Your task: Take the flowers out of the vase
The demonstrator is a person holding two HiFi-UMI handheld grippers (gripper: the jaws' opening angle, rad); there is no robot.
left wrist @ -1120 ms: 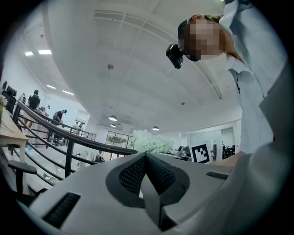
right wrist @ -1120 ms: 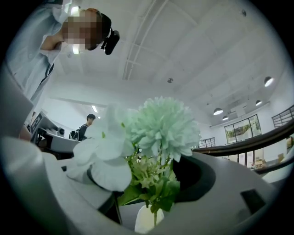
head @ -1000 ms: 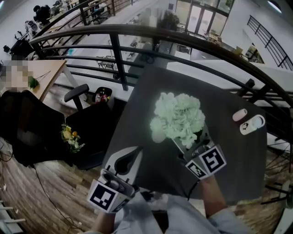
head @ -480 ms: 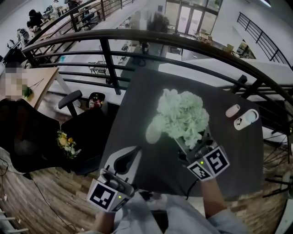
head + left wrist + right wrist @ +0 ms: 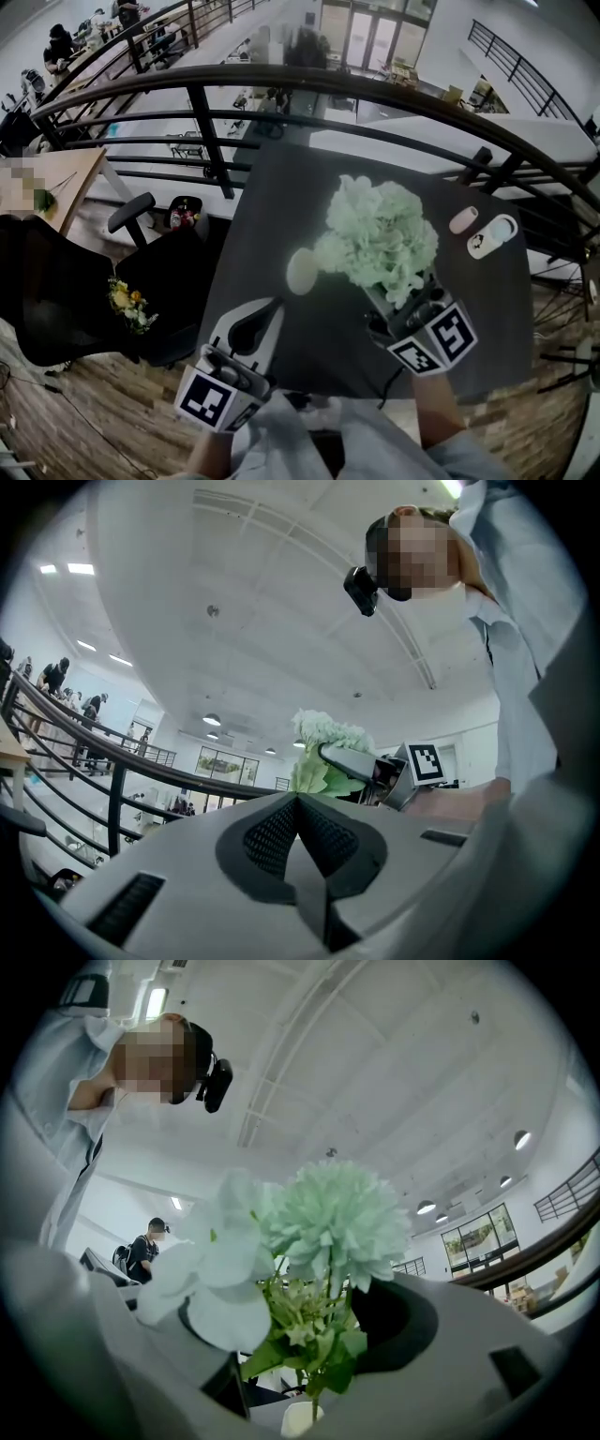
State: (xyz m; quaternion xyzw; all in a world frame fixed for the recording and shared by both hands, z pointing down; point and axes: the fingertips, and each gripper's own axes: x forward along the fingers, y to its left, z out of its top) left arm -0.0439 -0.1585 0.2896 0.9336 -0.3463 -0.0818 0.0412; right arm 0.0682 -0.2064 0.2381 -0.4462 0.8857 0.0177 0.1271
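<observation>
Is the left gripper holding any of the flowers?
No, the left gripper has its jaws closed together with nothing between them; the flowers sit in the right gripper.

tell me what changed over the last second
The right claw, shut on the flowers, has lifted them up and away from the white vase, uncovering it. The vase stayed put on the table; the left claw stayed shut and empty.

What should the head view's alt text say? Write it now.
The right tongs hold a bunch of pale green flowers over a dark table, with a white vase on it beside the blooms. The left tongs are shut and empty at lower left.
</observation>
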